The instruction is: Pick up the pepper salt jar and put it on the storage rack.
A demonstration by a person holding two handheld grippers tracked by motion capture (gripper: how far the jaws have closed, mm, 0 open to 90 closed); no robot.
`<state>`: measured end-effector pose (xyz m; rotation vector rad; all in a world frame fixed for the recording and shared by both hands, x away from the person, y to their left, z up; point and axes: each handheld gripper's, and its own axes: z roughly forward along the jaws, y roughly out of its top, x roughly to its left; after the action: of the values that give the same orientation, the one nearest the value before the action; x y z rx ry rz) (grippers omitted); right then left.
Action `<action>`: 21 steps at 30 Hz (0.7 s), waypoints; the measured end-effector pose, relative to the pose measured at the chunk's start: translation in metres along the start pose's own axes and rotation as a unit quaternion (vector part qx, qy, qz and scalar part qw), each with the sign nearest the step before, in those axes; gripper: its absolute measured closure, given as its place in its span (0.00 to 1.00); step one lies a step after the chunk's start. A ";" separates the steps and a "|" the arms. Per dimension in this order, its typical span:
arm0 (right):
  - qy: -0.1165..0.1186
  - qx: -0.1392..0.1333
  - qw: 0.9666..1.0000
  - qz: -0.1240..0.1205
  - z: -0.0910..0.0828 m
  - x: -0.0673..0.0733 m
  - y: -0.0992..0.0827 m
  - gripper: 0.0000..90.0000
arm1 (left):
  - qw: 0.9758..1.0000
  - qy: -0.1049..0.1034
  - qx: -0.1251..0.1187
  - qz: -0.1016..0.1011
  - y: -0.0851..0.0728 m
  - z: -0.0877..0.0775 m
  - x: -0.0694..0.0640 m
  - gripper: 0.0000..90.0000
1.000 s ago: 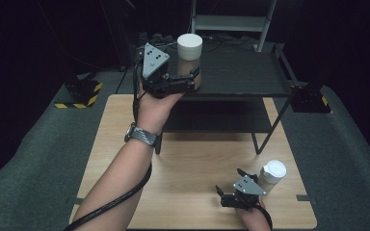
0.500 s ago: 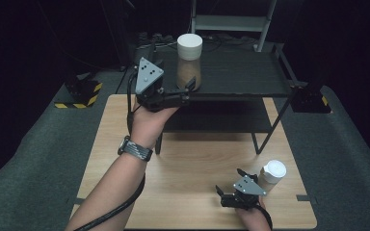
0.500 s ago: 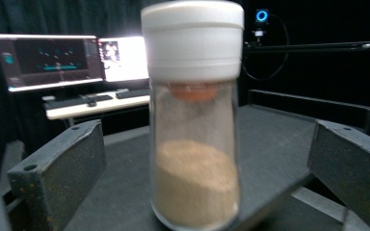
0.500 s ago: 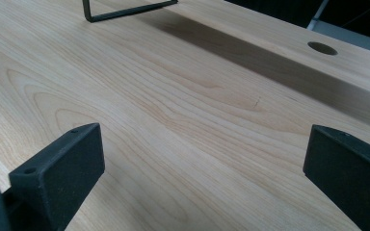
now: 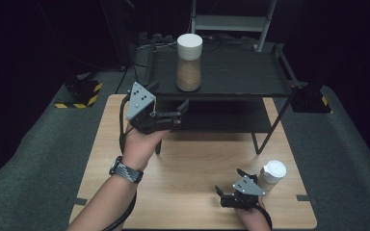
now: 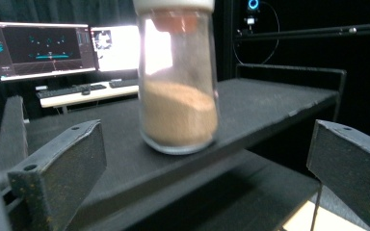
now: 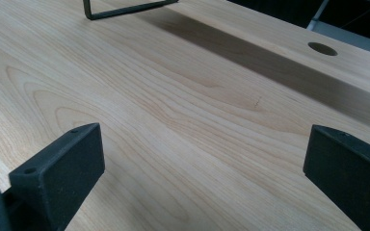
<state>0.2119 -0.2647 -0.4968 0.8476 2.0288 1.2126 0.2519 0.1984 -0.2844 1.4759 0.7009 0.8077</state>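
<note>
A glass jar (image 5: 189,62) with a white lid and brown powder stands upright on the top shelf (image 5: 241,77) of a black rack. My left gripper (image 5: 179,114) hangs open below and to the left of it, in front of the shelf edge, holding nothing. In the left gripper view the jar (image 6: 178,96) stands free beyond the open left gripper (image 6: 207,159). A second white-lidded jar (image 5: 272,174) stands on the wooden table (image 5: 192,163) at the front right. Just left of that jar, my right gripper (image 5: 229,182) rests open and empty over bare wood (image 7: 204,163).
The rack has a lower shelf (image 5: 231,118) and thin legs (image 5: 265,139) standing on the table. A rack foot (image 7: 125,9) and a round hole (image 7: 322,48) in the tabletop lie ahead of the right gripper. Monitors (image 6: 43,48) glow behind the rack.
My left gripper has let go of the jar on the top shelf and drawn back down and to the left. The right gripper has not moved.
</note>
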 end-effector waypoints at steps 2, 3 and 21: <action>0.000 0.000 1.000 0.000 0.000 0.000 0.000 0.00 | 1.000 -0.001 0.006 -0.001 -0.004 -0.003 -0.002 0.00; 0.000 0.000 1.000 -0.002 0.000 0.000 0.000 0.00 | 1.000 -0.002 0.008 0.001 -0.006 -0.004 -0.004 0.00; 0.000 0.001 1.000 -0.004 0.000 0.001 0.000 0.00 | 0.999 -0.004 0.033 -0.004 -0.066 -0.024 -0.010 0.00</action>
<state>0.2116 -0.2637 -0.4967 0.8389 2.0315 1.2064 0.2291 0.2083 -0.3507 1.5339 0.7326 0.7778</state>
